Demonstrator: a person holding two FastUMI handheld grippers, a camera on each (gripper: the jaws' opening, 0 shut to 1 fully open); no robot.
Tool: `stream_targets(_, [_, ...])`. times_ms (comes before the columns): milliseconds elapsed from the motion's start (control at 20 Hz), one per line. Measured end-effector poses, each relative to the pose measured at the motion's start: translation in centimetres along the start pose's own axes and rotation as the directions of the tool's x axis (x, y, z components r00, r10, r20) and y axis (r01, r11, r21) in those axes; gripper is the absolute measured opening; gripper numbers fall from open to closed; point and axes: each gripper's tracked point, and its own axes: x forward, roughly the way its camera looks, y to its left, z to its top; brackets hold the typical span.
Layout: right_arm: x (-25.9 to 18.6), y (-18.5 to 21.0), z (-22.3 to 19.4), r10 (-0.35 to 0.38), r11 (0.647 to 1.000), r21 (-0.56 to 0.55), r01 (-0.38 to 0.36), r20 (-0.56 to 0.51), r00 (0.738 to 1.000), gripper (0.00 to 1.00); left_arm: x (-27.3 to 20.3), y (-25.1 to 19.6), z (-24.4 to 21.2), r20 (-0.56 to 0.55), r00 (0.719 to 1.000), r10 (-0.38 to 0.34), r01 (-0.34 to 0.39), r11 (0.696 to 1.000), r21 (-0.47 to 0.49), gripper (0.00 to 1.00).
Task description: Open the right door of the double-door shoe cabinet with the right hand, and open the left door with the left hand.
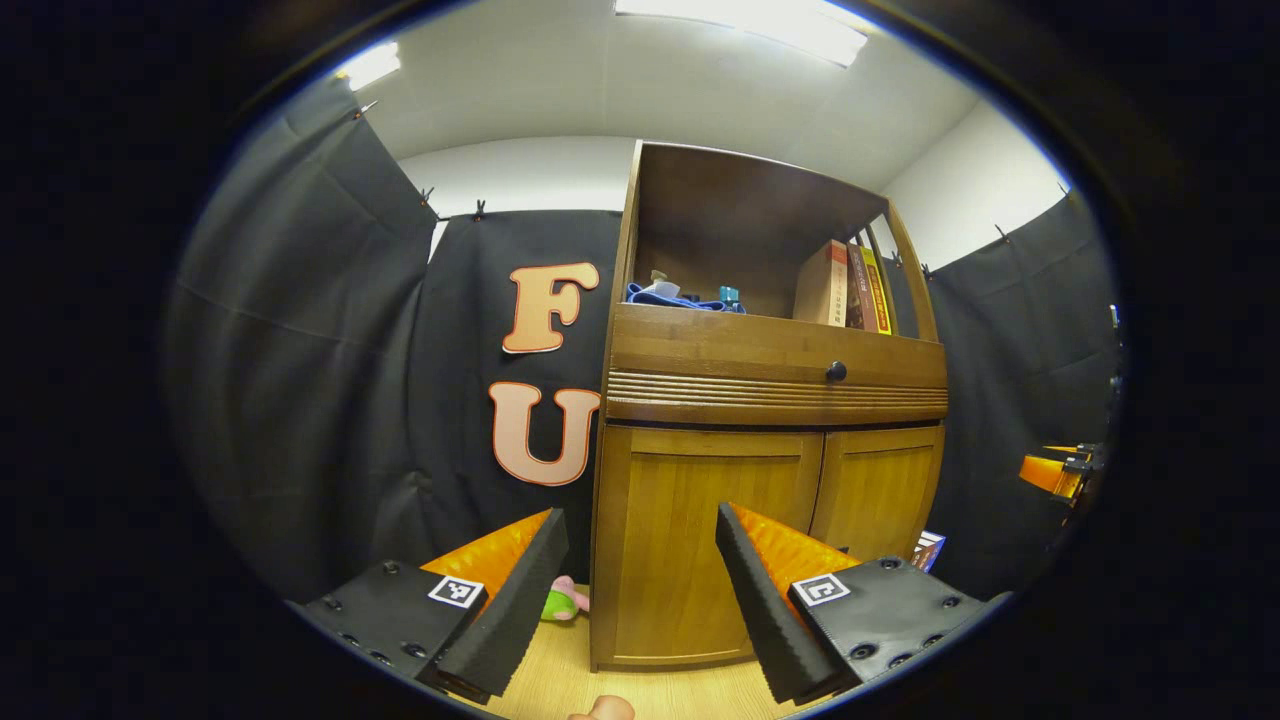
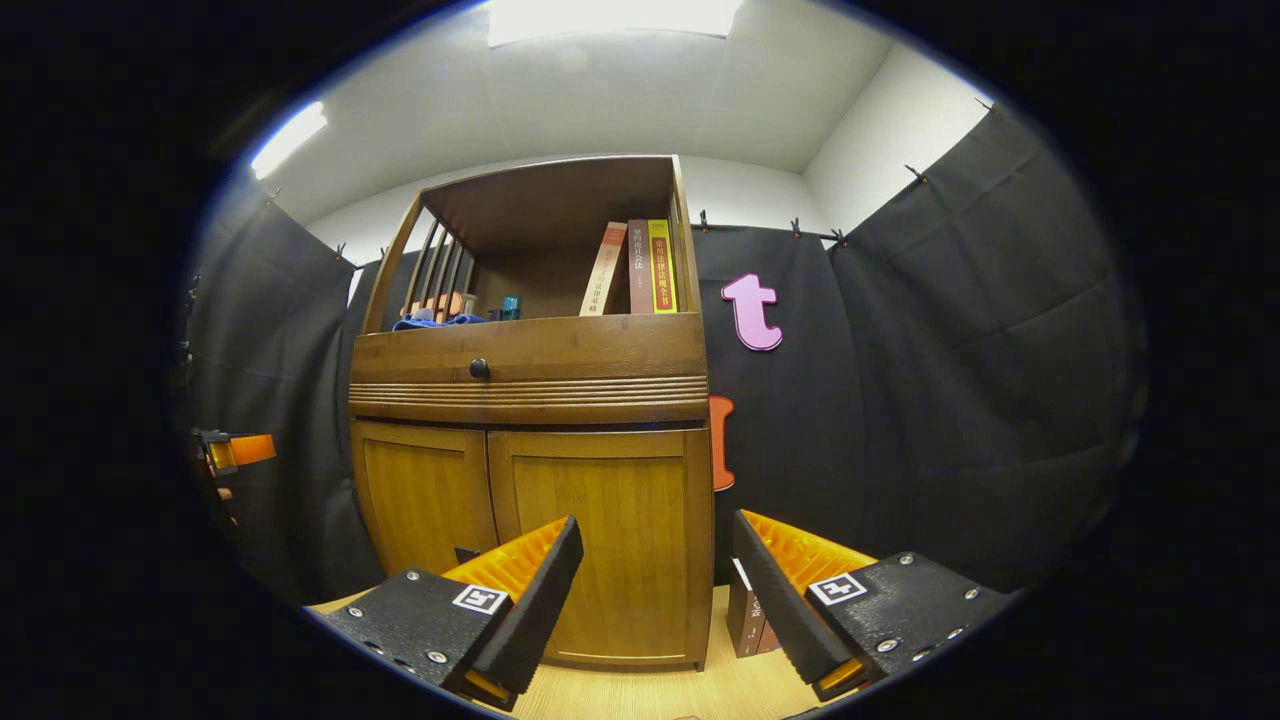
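We are in a booth hung with black cloth (image 1: 320, 330), on a pale wooden floor (image 2: 650, 690). The tall brown wooden shoe cabinet (image 1: 770, 400) stands upright, its long axis vertical, its front facing us. Both lower doors are closed: the left door (image 1: 705, 540) and the right door (image 2: 600, 540). Above them sit a drawer with a dark round knob (image 2: 479, 369) and an open shelf holding upright books (image 2: 640, 268). Our left gripper (image 1: 640, 590) and right gripper (image 2: 655, 600) are both spread wide, grasping nothing, short of the doors.
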Motion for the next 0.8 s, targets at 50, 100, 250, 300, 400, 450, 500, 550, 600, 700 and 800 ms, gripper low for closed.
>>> stream_targets(50, [0.1, 0.1, -0.2, 0.002, 1.0, -0.003, -0.002, -0.001, 1.0, 1.0, 0.0, 0.0, -0.1, -0.003, 1.0, 0.002, -0.002, 1.0, 0.0, 0.97])
stream_targets(100, [0.1, 0.3, -0.6, 0.005, 1.0, -0.007, -0.005, -0.003, 1.0, 1.0, 0.0, 0.1, -0.1, -0.004, 1.0, 0.005, -0.005, 1.0, 0.0, 0.98])
stream_targets(250, [0.4, 0.7, -1.7, 0.01, 1.0, -0.011, -0.01, -0.011, 1.0, 0.94, 0.0, 0.2, 0.0, -0.003, 1.0, 0.022, -0.022, 1.0, 0.004, 0.94])
stream_targets(300, [0.5, 1.0, -2.2, 0.012, 1.0, -0.012, -0.012, -0.014, 1.0, 0.94, 0.0, 0.2, 0.0, -0.004, 1.0, 0.024, -0.024, 1.0, 0.007, 0.94])
stream_targets(400, [0.8, 1.4, -3.3, 0.018, 1.0, -0.008, -0.018, -0.02, 1.0, 0.94, 0.0, 0.2, -0.1, -0.007, 1.0, 0.027, -0.027, 1.0, 0.011, 0.96])
stream_targets(450, [1.0, 1.6, -3.9, 0.022, 1.0, -0.004, -0.022, -0.023, 0.999, 0.94, 0.0, 0.2, -0.1, -0.009, 1.0, 0.028, -0.028, 1.0, 0.013, 0.96])
stream_targets(500, [1.3, 2.0, -4.6, 0.026, 1.0, 0.001, -0.026, -0.03, 0.999, 0.94, 0.0, 0.2, -0.2, -0.011, 1.0, 0.026, -0.026, 1.0, 0.015, 0.96])
stream_targets(550, [1.5, 2.3, -5.3, 0.032, 0.999, 0.006, -0.032, -0.036, 0.999, 0.94, 0.0, 0.2, -0.2, -0.013, 1.0, 0.024, -0.024, 1.0, 0.018, 0.94])
stream_targets(600, [1.6, 2.7, -6.2, 0.037, 0.999, 0.01, -0.037, -0.042, 0.998, 0.94, 0.0, 0.2, -0.2, -0.015, 1.0, 0.022, -0.022, 1.0, 0.021, 0.94])
stream_targets(700, [2.3, 3.6, -7.6, 0.048, 0.999, 0.014, -0.047, -0.058, 0.997, 0.94, 0.0, 0.2, -0.4, -0.018, 1.0, 0.018, -0.018, 1.0, 0.023, 0.95])
stream_targets(800, [3.0, 4.7, -9.0, 0.063, 0.998, 0.023, -0.061, -0.072, 0.995, 0.94, 0.0, 0.3, -0.7, -0.025, 1.0, 0.015, -0.014, 1.0, 0.022, 0.94])
